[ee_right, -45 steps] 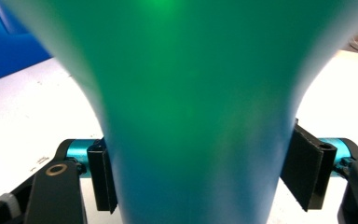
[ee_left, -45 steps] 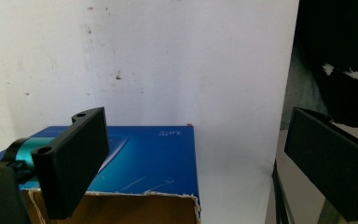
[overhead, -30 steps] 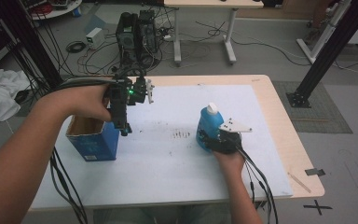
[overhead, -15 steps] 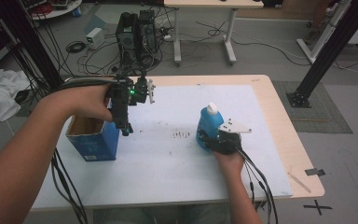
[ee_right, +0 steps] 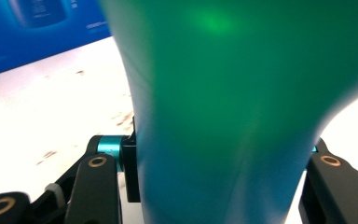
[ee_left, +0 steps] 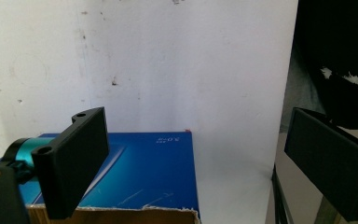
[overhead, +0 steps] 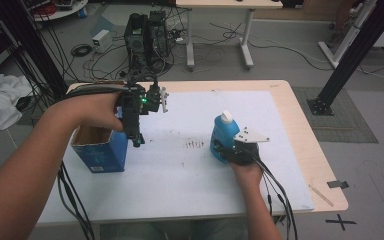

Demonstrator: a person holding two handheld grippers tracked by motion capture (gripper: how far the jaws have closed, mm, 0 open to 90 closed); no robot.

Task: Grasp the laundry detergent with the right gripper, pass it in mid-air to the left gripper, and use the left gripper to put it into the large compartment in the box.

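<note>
Blue bottle (overhead: 223, 134) sits clamped in the right gripper (overhead: 232, 147); the left gripper (overhead: 136, 134) hangs wide-jawed over a blue box (overhead: 100, 149).

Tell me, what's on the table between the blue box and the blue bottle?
Nothing but bare white sheet with small dark marks, seen in the high view between box and bottle.

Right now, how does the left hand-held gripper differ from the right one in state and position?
The left hand-held gripper is open and holds nothing; the right hand-held gripper is shut on the blue bottle. The left one hangs above the open blue box; the right one sits low by the white table mat. Both have black jaws.
</note>
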